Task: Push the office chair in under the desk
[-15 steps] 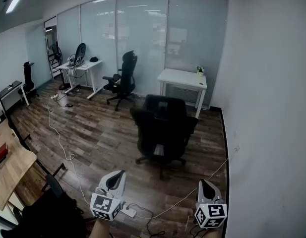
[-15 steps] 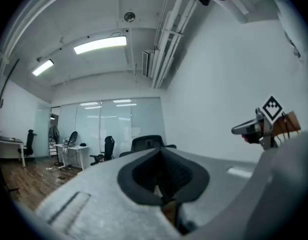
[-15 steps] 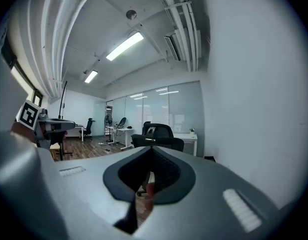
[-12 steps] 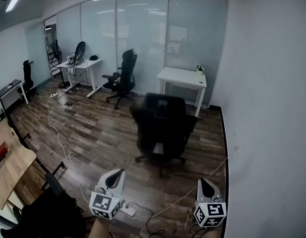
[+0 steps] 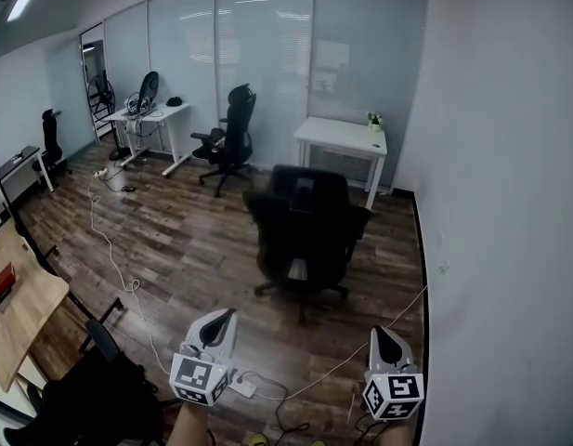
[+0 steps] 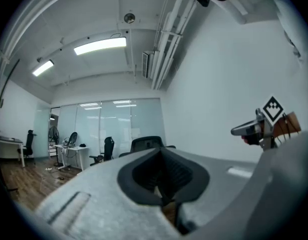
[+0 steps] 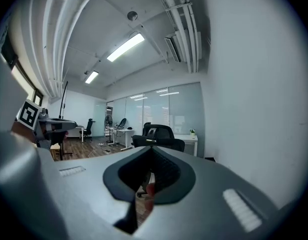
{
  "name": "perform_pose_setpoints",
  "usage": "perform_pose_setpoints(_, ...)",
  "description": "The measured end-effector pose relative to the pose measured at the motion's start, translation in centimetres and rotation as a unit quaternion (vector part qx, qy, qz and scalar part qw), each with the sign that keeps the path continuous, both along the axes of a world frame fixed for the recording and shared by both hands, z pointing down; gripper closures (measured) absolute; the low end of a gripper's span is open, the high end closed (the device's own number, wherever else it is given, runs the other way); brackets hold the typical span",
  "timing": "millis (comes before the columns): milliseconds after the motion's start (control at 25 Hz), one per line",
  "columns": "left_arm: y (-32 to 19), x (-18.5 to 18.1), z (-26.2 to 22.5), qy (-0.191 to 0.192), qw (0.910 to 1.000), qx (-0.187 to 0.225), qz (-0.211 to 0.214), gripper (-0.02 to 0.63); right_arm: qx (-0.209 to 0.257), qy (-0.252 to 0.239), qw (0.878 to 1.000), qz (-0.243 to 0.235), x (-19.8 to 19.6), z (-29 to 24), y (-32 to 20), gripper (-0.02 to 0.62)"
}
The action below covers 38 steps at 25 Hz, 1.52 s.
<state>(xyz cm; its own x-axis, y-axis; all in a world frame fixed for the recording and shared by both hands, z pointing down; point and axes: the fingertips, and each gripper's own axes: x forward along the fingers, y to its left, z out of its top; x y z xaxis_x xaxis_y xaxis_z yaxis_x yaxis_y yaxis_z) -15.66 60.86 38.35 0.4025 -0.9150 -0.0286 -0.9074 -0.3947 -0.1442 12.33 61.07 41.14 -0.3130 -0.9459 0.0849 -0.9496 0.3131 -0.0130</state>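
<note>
A black office chair [image 5: 306, 232] stands on the wood floor in the middle of the room, its back toward me. It shows small in the left gripper view as the chair [image 6: 146, 144] and in the right gripper view as the chair [image 7: 158, 136]. Behind it, by the glass wall, stands a small white desk [image 5: 342, 137] with a little plant on it. My left gripper [image 5: 221, 324] and right gripper [image 5: 383, 338] are low in the head view, well short of the chair. Both are shut and hold nothing.
A second black chair [image 5: 227, 140] and another white desk [image 5: 152, 117] stand at the back left. White cables [image 5: 114, 263] run across the floor, and a power strip [image 5: 241, 387] lies between my grippers. A wooden table [image 5: 17, 309] is at the left; the white wall [image 5: 500, 203] is close on the right.
The chair and desk sit slightly larger and lower in the head view, as the view has edged forward. Both grippers keep their places and stay shut.
</note>
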Motion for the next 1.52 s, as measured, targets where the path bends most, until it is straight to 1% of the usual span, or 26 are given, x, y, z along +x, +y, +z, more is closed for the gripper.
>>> perform_pose_setpoints(320,0.5,-0.6,0.2,-0.007,1.0,-0.002,-0.004,0.607,0.006,-0.003,1.0,-0.002,-0.5,0.2,0.4,0.594)
perform_pose_setpoints(560,0.4,-0.6,0.2,-0.012,0.9999,-0.003,0.003,0.606,0.007,-0.003,1.0,-0.01,-1.2,0.2,0.5,0.58)
perform_pose_setpoints(640,0.5,-0.6,0.3,-0.013,0.9999,-0.004,0.006,0.558,0.005,-0.004,1.0,-0.014,-1.5,0.3,0.7,0.561)
perform_pose_setpoints(720,0.7,-0.8,0.3,-0.013,0.9999,-0.005,0.007,0.555,0.003,-0.004,1.0,-0.017,-1.8,0.4,0.9,0.544)
perform_pose_setpoints(800,0.7,-1.0,0.4,-0.011,0.9999,-0.008,0.008,0.548,0.0,-0.003,1.0,-0.019,-2.0,0.7,0.9,0.509)
perform_pose_setpoints(920,0.6,-1.3,0.6,-0.008,0.9999,-0.009,0.01,0.534,-0.003,-0.001,1.0,-0.02,-2.3,1.0,0.9,0.495)
perform_pose_setpoints(1040,0.5,-1.8,0.6,-0.007,0.9999,-0.009,0.011,0.522,-0.002,0.002,1.0,-0.02,-2.9,1.0,0.9,0.489)
perform_pose_setpoints(1200,0.4,-2.6,0.6,-0.004,0.9999,-0.009,0.012,0.522,-0.004,0.003,1.0,-0.02,-3.8,0.8,0.8,0.489)
perform_pose_setpoints(1520,0.8,-4.8,0.7,0.001,0.9995,-0.01,0.03,0.522,-0.005,0.002,1.0,-0.013,-6.7,0.9,1.3,0.489)
